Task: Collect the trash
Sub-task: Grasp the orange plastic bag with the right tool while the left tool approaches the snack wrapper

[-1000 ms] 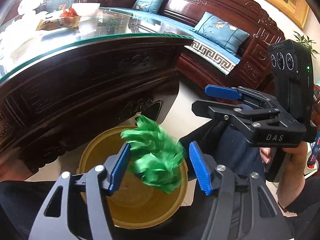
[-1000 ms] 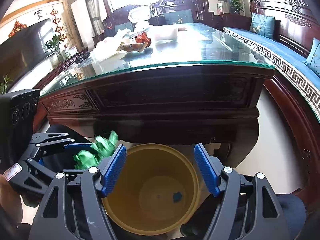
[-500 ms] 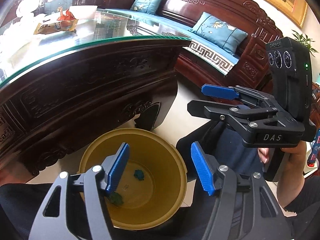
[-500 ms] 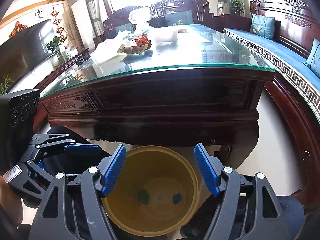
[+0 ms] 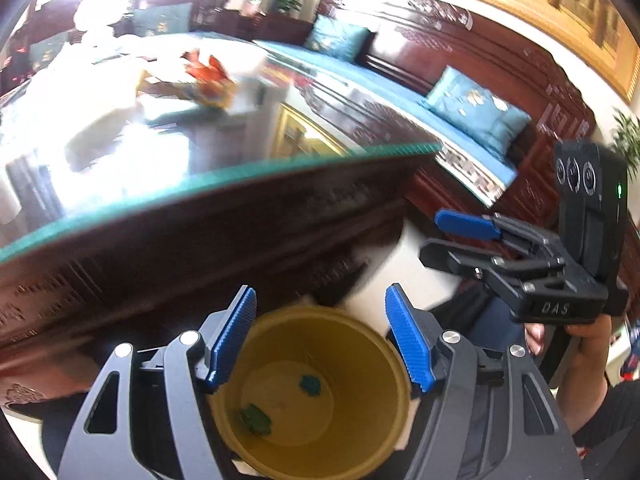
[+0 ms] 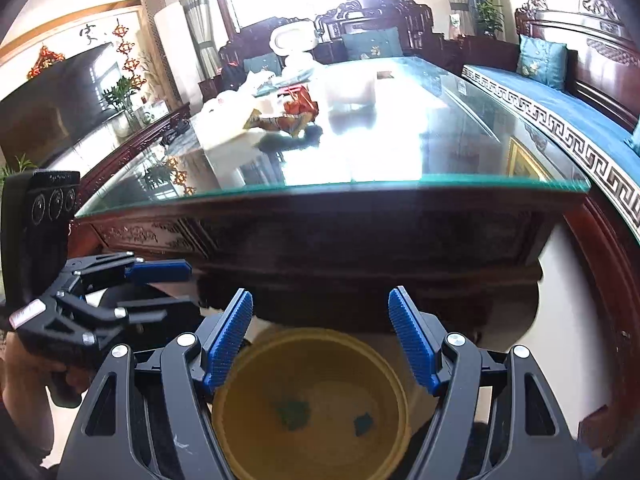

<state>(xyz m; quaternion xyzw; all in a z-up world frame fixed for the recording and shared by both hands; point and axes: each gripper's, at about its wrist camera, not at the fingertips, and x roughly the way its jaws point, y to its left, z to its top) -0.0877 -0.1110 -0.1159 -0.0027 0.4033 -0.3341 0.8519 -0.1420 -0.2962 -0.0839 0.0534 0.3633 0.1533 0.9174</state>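
The left gripper [image 5: 320,336] and right gripper [image 6: 320,338] both hang spread and empty — ribbed blue pads on black frames — over a round yellow plastic bin [image 5: 360,332]. Two crumpled green scraps [image 5: 256,418] [image 5: 311,385] lie on its smooth floor. Beyond stands a dark carved-wood table [image 6: 320,236] with a glossy glass top; near its far edge sits one crinkled red-orange wrapper [image 6: 296,114] beside white bags [image 6: 228,114].

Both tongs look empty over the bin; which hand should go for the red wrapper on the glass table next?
Probably the right tongs: open, empty, facing the glass table squarely, with the red wrapper nearly straight ahead. The left tongs are also open and empty, but their view is motion-blurred and the wrapper sits off to their left.
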